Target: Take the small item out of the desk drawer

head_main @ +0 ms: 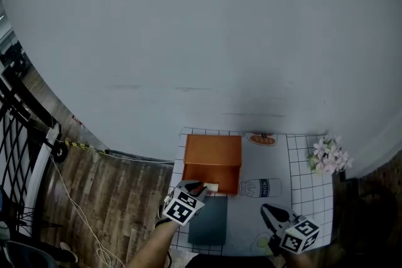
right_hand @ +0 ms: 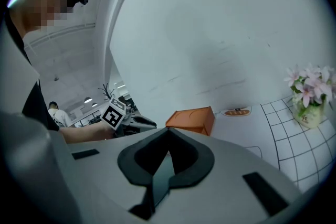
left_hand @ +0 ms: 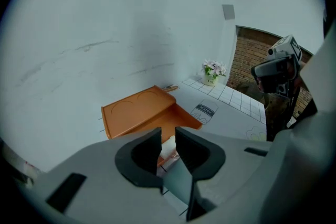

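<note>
Though small, a pale rectangular item (head_main: 211,187).

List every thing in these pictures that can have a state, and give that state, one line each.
Drawer: pulled out of the orange desk unit.
Small white item: lying in the drawer, not gripped.
Left gripper: jaws slightly apart, over the item.
Right gripper: shut, nothing in it.
Flower pot: upright.
</note>
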